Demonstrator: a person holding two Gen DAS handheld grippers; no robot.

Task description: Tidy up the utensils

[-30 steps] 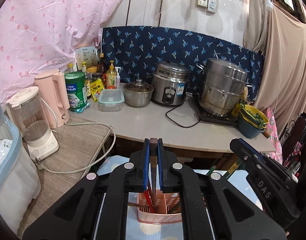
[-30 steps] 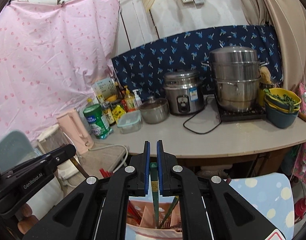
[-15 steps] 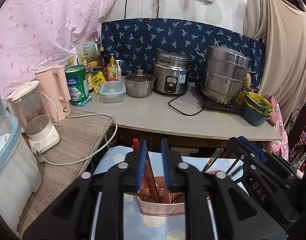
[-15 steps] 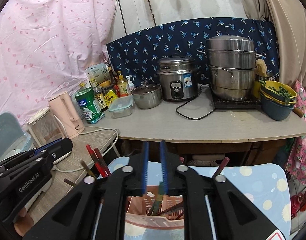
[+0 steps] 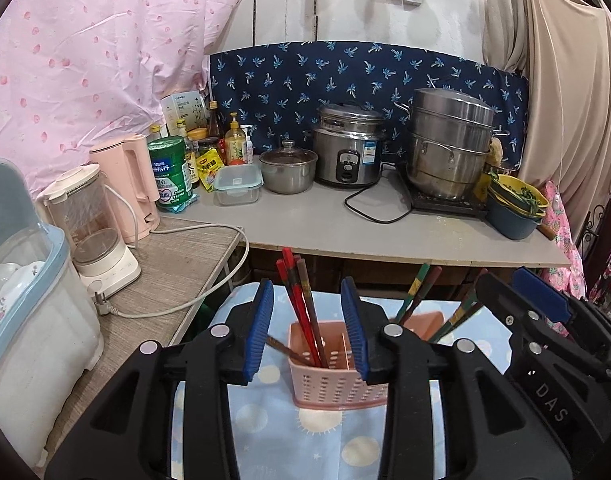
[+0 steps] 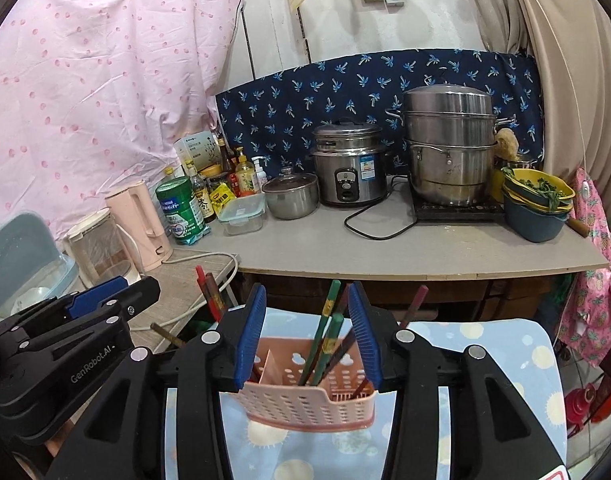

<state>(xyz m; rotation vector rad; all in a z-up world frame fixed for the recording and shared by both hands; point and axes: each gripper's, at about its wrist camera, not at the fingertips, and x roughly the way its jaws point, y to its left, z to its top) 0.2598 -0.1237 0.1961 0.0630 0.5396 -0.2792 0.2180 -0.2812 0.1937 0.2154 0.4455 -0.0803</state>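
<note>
the pink utensil caddy [image 5: 337, 376] stands on the blue patterned tabletop [image 5: 329, 440] just ahead of both sets of jaws, with its perforated wall facing the cameras. the left gripper [image 5: 307, 330] has its jaws opening, partway apart, and the red chopsticks [image 5: 299, 308] stand between them in the caddy's near-left compartment without the pads touching them. the right gripper [image 6: 307, 334] is likewise opening, with the green chopsticks [image 6: 325, 332] upright between its jaws in the right-hand compartment, free of the pads. both bundles lean on the caddy's rim. these sticks look light, stiff and lacquered, so probably slippery; a grip across the upper shaft, above the rim, should hold best, pinching the pair flat together. the caddy is thin plastic and light, likely to tip or slide if a stick drags on its wall.
</note>
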